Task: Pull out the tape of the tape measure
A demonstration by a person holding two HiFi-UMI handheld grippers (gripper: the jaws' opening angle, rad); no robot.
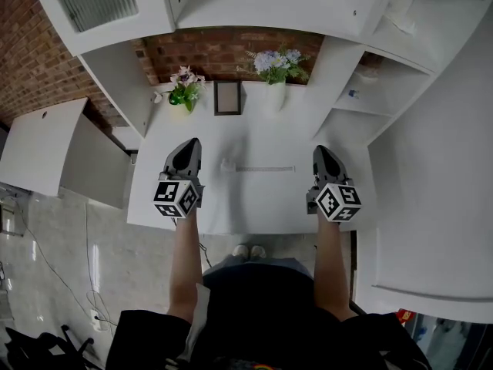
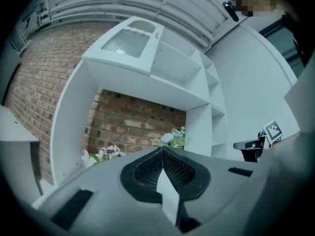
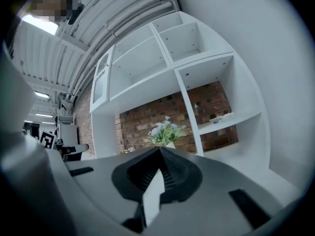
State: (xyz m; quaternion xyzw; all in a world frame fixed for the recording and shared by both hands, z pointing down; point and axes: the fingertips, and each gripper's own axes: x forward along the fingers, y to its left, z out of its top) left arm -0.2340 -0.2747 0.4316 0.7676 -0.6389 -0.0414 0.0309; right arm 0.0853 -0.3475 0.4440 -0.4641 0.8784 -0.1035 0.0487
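Task item: the tape measure (image 1: 226,164) is seen mid-table, small and pale, in head view only. A thin strip read as the tape (image 1: 266,169) is laid flat from it toward the right, roughly parallel to the near table edge. A length of tape is therefore already out, as the task wants. How it got there can't be told. No hook or lock can be made out at this size.

Grippers: on the left gripper (image 1: 190,143) the jaws are pressed together at the tips and nothing is pinched. The same is seen on the right gripper (image 1: 320,153), closed and empty. Both are held over the near part of the table (image 1: 254,206). The left one is near the tape measure on its left side, and the right one is just past the strip's free end. No contact with either is seen.

Step, as judged: the scene fits a pull already made and let go, or a part-drawn tape with more to come. That is not settled by these views, so no single move is fixed. Any further handling would need the jaws opened. The tape measure looks light and is expected to slide unless it is held.

Room:
- Bare top is seen in front of and behind the strip.
- The frame (image 1: 227,98), flowers (image 1: 185,87) and vase (image 1: 276,83) are set at the back, well apart from the tape.
- On the right, travel is limited by the table edge and the shelf unit (image 1: 350,102).
- The near edge is right under the grippers.
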